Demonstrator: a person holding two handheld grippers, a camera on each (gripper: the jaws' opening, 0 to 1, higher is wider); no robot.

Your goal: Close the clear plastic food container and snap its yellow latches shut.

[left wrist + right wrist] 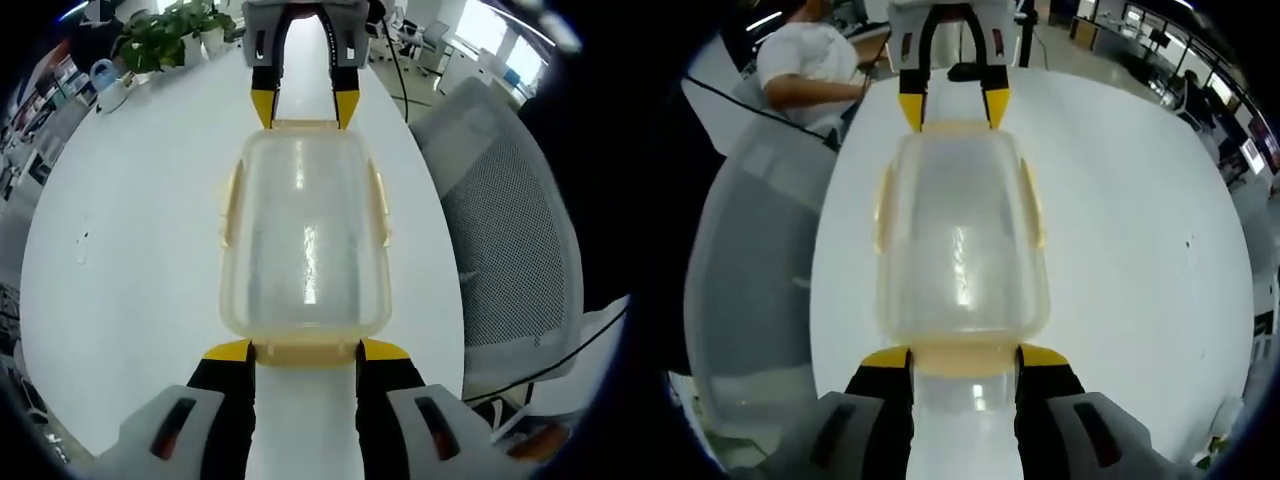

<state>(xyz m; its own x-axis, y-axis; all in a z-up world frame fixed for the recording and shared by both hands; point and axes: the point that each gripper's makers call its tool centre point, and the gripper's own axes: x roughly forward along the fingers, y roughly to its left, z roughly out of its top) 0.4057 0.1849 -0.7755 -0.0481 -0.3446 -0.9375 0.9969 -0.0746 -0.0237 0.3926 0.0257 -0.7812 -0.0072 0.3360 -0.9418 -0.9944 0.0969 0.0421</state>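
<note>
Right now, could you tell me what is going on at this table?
A person works a clear plastic food container on a white table with two handheld grippers. The lid is already on. The left gripper meets the container's near end latch, its jaws open on either side of it, and the right gripper does the same at the opposite end. The yellow side latches look flat against the sides.

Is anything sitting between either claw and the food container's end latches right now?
Nothing visible. The left claw straddles the near end latch of the clear food container, and the right claw straddles the opposite end latch. Only bare white table surrounds the container.
</note>
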